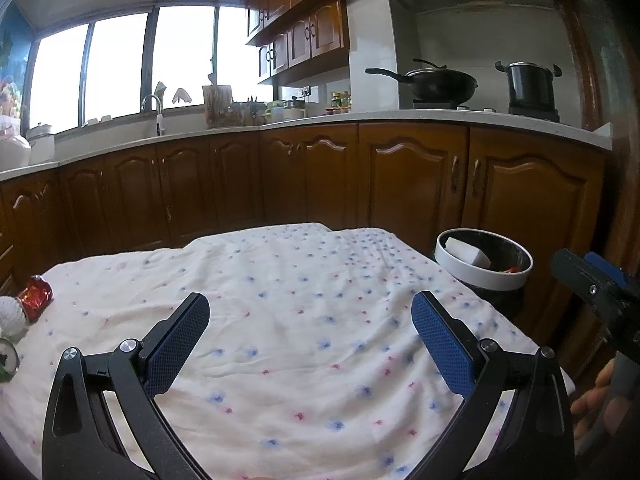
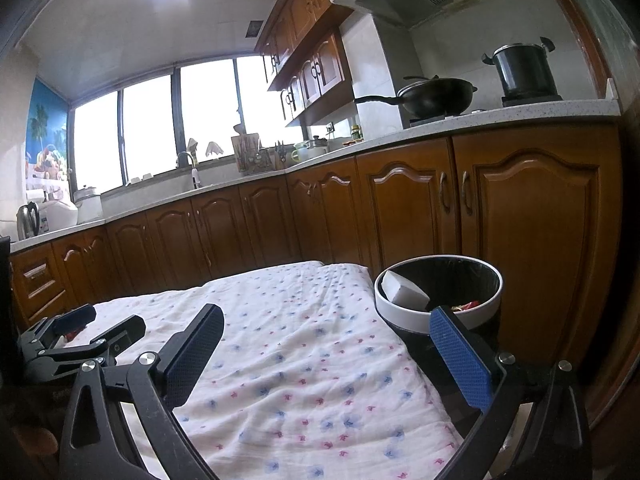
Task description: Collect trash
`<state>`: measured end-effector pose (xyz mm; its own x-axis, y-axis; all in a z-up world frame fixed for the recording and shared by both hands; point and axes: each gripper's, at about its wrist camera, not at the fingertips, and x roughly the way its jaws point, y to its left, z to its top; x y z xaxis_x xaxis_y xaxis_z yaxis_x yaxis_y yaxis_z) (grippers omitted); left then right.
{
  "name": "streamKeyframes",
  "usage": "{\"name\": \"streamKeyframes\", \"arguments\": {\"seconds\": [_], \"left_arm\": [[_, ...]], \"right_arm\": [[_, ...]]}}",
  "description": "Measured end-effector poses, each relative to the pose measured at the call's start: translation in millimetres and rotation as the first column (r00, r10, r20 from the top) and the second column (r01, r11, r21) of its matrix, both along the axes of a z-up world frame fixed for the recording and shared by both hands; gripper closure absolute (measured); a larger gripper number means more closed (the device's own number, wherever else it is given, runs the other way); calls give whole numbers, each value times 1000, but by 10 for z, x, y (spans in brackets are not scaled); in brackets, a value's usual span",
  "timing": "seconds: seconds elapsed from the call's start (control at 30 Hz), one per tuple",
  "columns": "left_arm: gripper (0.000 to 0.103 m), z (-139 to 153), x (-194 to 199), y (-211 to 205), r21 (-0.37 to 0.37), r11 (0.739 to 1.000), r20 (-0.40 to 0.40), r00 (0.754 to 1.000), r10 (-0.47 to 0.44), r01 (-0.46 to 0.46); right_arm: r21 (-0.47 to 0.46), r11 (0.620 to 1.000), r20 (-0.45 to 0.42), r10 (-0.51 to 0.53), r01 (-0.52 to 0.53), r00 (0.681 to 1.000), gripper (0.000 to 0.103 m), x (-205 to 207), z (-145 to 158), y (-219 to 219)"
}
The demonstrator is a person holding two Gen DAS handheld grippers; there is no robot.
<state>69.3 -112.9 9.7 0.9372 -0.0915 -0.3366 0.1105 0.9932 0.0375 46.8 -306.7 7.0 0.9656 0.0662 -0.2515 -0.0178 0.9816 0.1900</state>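
Note:
A white-rimmed black trash bin (image 1: 484, 266) (image 2: 438, 294) stands by the table's far right corner, with a white block and red scraps inside. My left gripper (image 1: 310, 310) hangs open over the flowered cloth (image 1: 280, 300), nothing between its fingers. At the cloth's left edge lie a crumpled red wrapper (image 1: 36, 292), a white netted ball (image 1: 10, 316) and a partly cut-off round item (image 1: 6, 358). My right gripper (image 2: 328, 324) is open too, its right finger in front of the bin rim. The left gripper (image 2: 96, 328) shows at the left of the right wrist view.
Brown kitchen cabinets (image 1: 320, 180) run under a pale counter behind the table. On the stove sit a black wok (image 1: 436, 84) and a dark pot (image 1: 530, 84). A sink tap (image 1: 154, 112) stands below the window. A hand (image 1: 596, 396) shows at the right edge.

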Motion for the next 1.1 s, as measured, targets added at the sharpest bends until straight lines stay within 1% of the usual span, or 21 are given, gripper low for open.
{"name": "streamKeyframes", "arguments": {"seconds": [1.1], "left_arm": [[0,19,-12,-21,-2,1000,-2,1000,-11,11]], "right_arm": [[0,1000,1,1,-1,1000,0,-2,3,-2]]}}
